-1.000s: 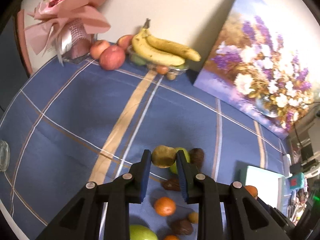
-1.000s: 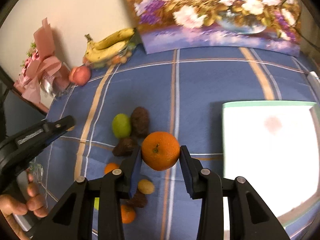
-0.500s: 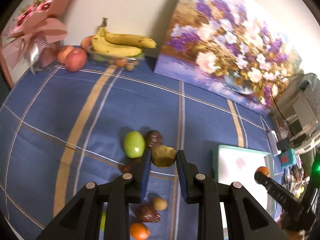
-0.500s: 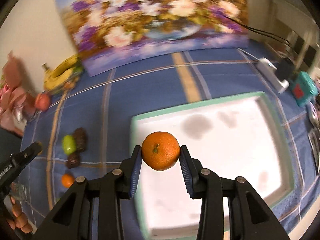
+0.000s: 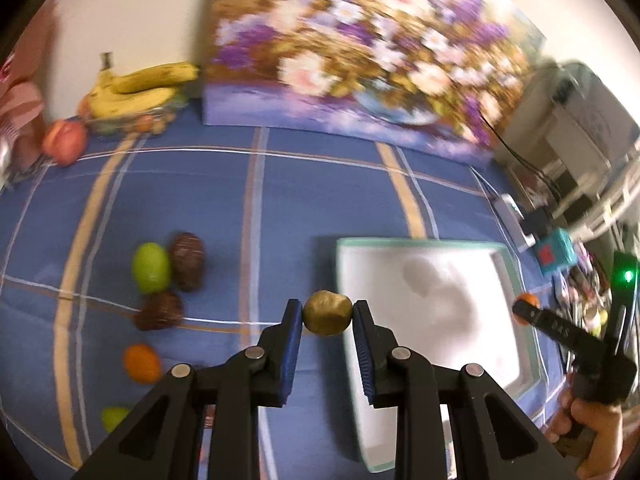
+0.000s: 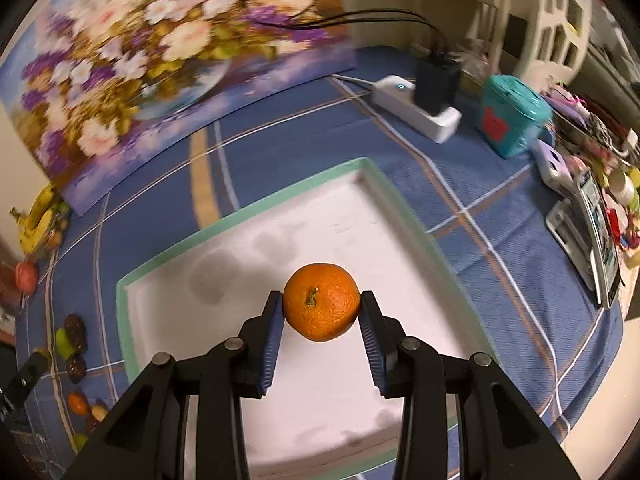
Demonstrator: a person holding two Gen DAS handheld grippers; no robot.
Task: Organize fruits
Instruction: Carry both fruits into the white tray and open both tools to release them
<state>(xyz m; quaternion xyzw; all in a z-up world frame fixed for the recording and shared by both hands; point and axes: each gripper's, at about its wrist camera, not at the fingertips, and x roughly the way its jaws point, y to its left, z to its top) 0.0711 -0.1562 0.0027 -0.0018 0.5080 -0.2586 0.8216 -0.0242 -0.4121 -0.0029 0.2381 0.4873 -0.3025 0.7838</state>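
My right gripper (image 6: 322,314) is pinching the round orange mandarin (image 6: 322,302) above the white tray with the green rim (image 6: 248,208). My left gripper (image 5: 327,316) is pinching the small brownish-yellow fruit (image 5: 327,312) just beside the tray's edge; releasing there is risking a fall onto the blue checked surface (image 5: 280,200).

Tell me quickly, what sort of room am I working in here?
Likely a lived-in home: a table under a blue plaid cloth, a flower painting leaning on the wall, and a power strip beside household clutter.

1. One white tray (image 6: 136,280) with a green rim.
2. Two oranges: one held (image 6: 322,302), one on the cloth (image 5: 141,362).
3. Two dark brown fruits (image 5: 187,255) beside one green fruit (image 5: 151,267).
4. One banana bunch (image 5: 140,88) at the far-left edge.
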